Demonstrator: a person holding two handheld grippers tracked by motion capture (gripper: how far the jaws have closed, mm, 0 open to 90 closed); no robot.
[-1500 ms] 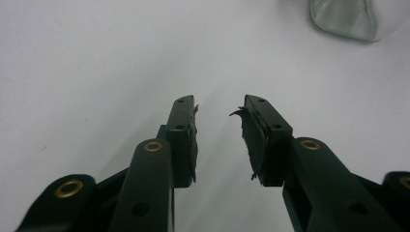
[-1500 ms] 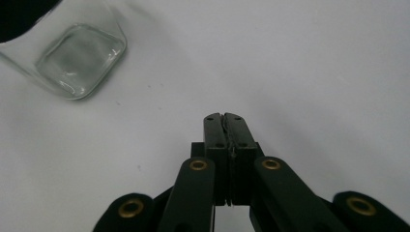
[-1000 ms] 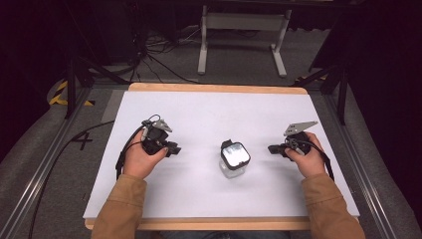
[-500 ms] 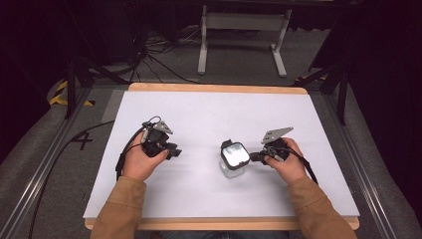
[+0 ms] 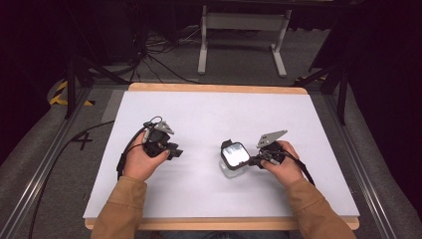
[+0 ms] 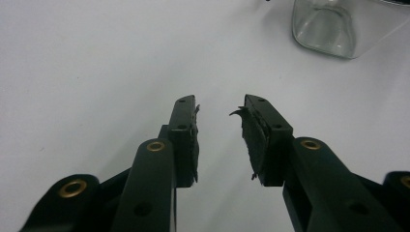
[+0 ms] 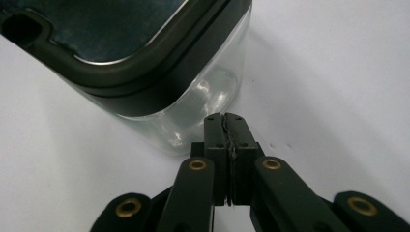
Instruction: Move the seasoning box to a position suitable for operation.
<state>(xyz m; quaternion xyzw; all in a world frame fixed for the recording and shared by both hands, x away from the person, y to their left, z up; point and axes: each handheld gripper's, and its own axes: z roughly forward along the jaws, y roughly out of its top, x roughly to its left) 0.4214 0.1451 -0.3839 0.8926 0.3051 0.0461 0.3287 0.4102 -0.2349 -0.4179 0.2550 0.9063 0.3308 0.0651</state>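
Jar [image 5: 234, 158] of clear glass, its dark lid cut off in my right gripper view, stands mid-bench with my right gripper [image 5: 255, 161], fingers pressed together, beside it, while my left gripper [image 5: 175, 151] rests well apart, fingers spread.

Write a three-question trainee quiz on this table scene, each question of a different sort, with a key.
1. True or false: the right claw is shut with nothing between its jaws.
2. The left claw is: A) open B) shut on the jar C) resting on the lid.
3. What closes the clear glass jar on the white table?

Key: 1 true; 2 A; 3 a black-rimmed lid.
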